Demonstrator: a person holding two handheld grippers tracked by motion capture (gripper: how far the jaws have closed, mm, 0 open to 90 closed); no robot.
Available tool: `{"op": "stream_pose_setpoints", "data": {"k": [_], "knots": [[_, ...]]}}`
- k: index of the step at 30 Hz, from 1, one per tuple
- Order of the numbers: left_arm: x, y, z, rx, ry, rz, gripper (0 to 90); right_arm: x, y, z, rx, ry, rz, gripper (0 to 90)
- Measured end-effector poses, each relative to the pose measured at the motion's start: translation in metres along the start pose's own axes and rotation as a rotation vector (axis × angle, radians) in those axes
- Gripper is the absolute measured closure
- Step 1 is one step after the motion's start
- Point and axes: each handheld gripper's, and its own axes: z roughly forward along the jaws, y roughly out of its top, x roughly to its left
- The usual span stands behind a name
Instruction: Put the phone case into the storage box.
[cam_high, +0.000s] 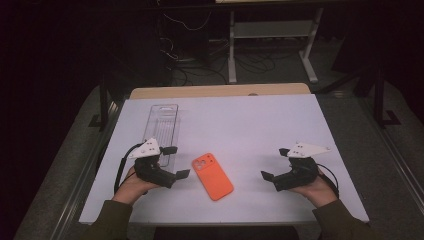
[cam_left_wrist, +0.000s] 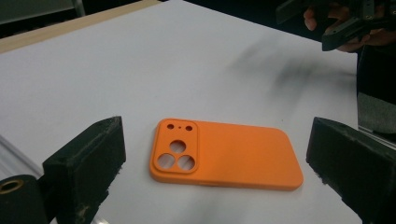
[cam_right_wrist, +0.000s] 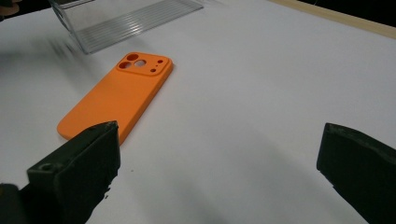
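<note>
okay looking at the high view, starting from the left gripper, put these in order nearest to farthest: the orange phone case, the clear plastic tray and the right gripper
From the left gripper:
1. Clear plastic tray: right beside it, reaching away toward the table's far edge.
2. Orange phone case: just to its right, near the table's middle.
3. Right gripper: farthest, beyond the case on the right side.

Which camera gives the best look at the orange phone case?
The left gripper view: the phone case lies close and whole, lens holes clear. The right gripper view has a jaw covering one corner; in the high view it is small.
</note>
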Motion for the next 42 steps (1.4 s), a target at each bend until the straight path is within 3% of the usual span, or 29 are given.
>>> {"op": "stream_pose_setpoints", "data": {"k": [9,15,26,27,34,42], "knots": [[-0.011,0.0,0.015,0.059,-0.006,0.022,19.5,0.001,0.0,0.001,0.003,0.006,-0.002,0.0],[-0.018,-0.003,0.024,0.078,-0.022,0.023,34.7,0.001,0.0,0.001,0.004,0.009,-0.001,0.0],[-0.018,-0.01,0.033,0.149,-0.002,0.011,66.6,0.001,0.001,0.001,0.003,0.006,-0.001,0.0],[-0.019,-0.011,0.034,0.153,-0.004,-0.003,69.8,0.001,0.001,0.001,0.003,0.007,-0.002,0.0],[-0.019,-0.017,0.043,0.214,-0.04,0.018,88.4,0.001,0.001,0.001,0.007,0.006,-0.002,0.0],[-0.018,-0.025,0.053,0.268,-0.042,0.017,89.8,0.001,0.001,0.001,0.005,0.005,-0.012,0.0]]}}
